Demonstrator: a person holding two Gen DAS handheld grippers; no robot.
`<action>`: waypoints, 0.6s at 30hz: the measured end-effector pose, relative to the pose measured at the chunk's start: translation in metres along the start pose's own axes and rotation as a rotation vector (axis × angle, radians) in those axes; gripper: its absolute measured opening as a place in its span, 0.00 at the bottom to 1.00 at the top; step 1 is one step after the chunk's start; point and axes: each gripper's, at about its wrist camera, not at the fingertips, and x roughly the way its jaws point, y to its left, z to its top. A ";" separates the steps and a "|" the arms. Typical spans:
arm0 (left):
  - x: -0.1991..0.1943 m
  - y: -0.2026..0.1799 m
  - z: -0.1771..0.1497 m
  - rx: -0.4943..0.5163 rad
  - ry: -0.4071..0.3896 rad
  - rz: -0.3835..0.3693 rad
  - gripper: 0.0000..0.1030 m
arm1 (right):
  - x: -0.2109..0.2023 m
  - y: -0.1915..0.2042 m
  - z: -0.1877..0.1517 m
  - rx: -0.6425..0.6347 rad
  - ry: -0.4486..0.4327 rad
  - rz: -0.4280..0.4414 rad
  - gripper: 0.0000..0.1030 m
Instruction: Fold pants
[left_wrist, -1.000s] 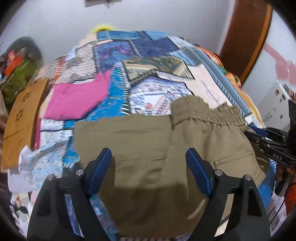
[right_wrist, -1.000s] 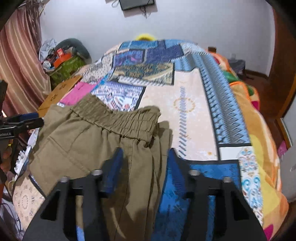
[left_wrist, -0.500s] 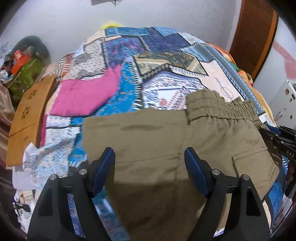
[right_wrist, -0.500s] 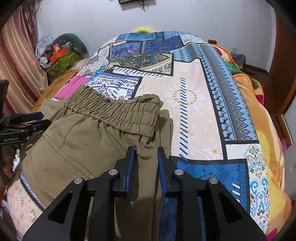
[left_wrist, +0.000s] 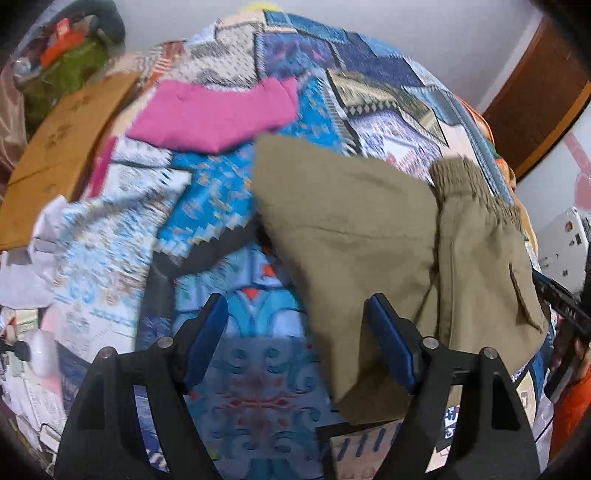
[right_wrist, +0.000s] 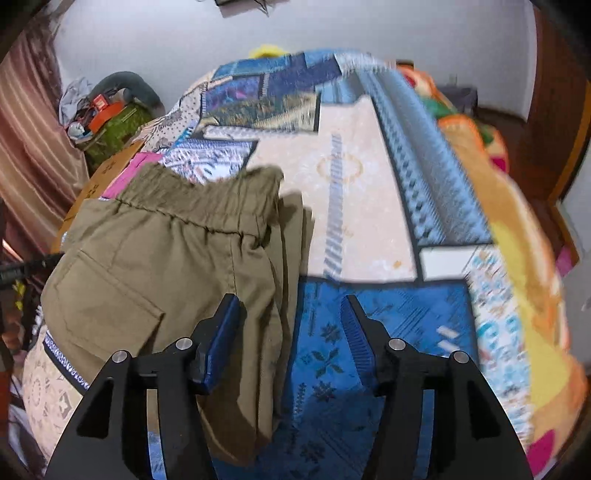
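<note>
Though both tongs, left (left_wrist: 297, 338) and right (right_wrist: 290, 341), stood spread and gripped nothing, the pants (right_wrist: 177, 266) lay folded compactly on the bed (right_wrist: 369, 206), waistband up; folding looked mostly done, perhaps a final tidy left.

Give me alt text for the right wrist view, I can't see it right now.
Olive-khaki pants, folded with the elastic waistband away from the camera, lie on a patchwork bedspread. The right gripper is open above the pants' right edge, holding nothing. A pink cloth peeks out beyond the waistband.
</note>
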 end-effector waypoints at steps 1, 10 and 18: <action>0.002 -0.003 -0.001 -0.004 -0.007 -0.016 0.77 | 0.002 -0.002 -0.001 0.025 -0.001 0.015 0.52; 0.009 -0.010 0.012 -0.013 -0.021 -0.047 0.76 | 0.017 -0.010 0.007 0.119 0.041 0.156 0.52; 0.003 -0.025 0.018 0.032 -0.051 -0.025 0.17 | 0.023 0.009 0.012 0.053 0.034 0.160 0.28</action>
